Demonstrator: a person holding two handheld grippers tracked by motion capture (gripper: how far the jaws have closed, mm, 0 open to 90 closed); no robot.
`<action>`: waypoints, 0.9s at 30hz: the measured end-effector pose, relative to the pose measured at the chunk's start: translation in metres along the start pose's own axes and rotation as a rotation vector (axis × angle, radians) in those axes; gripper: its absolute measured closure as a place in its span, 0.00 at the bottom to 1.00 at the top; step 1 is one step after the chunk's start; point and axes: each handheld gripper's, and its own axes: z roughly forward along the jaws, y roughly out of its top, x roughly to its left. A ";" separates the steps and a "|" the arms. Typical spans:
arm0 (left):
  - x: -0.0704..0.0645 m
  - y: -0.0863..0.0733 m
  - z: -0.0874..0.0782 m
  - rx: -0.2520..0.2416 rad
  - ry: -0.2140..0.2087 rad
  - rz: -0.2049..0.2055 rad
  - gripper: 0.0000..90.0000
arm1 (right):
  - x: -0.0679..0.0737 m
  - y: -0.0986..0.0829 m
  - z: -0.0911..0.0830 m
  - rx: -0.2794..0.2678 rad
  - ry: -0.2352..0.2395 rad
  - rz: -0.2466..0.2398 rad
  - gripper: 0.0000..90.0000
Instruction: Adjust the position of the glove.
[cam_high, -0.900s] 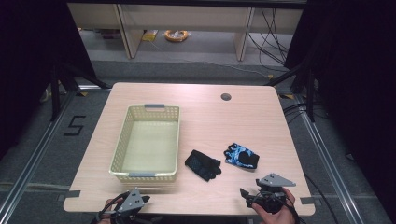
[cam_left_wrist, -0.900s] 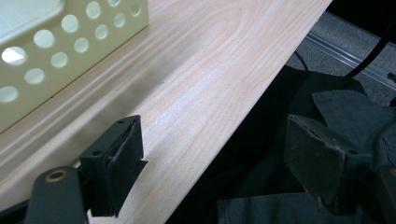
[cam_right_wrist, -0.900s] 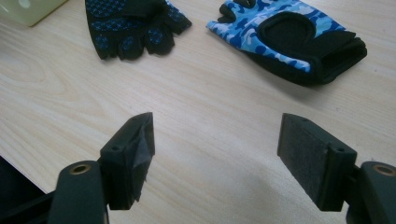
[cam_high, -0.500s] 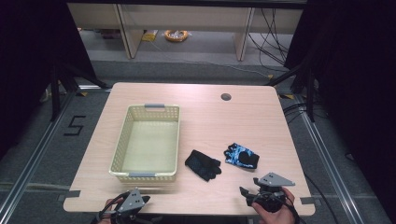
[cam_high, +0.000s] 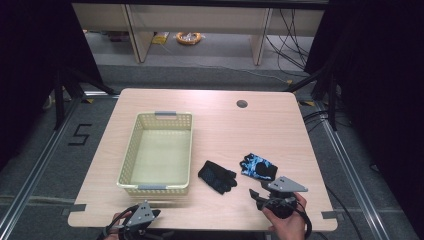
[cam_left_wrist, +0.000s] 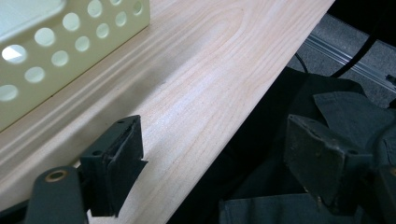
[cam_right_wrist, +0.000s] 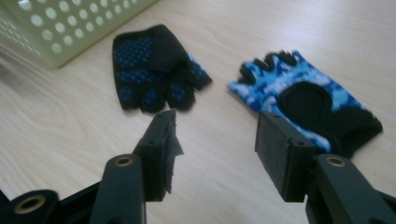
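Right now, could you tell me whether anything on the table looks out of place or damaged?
Nothing looks damaged. The black fingerless glove and the blue camouflage fingerless glove lie loose on the wooden table, outside the empty cream plastic basket.

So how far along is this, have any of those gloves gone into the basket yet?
Nothing looks done: the basket holds nothing, and the black glove and blue glove lie on the table. In hand: the right claw is open, empty, close to the gloves; the left claw is open at the table edge. Both gloves probably remain to move.
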 end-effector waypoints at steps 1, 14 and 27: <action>0.000 0.000 0.000 0.001 -0.001 0.000 0.22 | 0.004 0.006 0.006 -0.008 0.002 -0.004 0.57; -0.002 0.000 -0.001 -0.019 -0.014 -0.018 0.22 | 0.024 0.046 0.063 0.061 0.068 -0.065 0.59; 0.001 0.001 -0.001 -0.001 -0.002 0.023 0.22 | 0.029 0.064 0.108 0.126 0.071 -0.100 0.60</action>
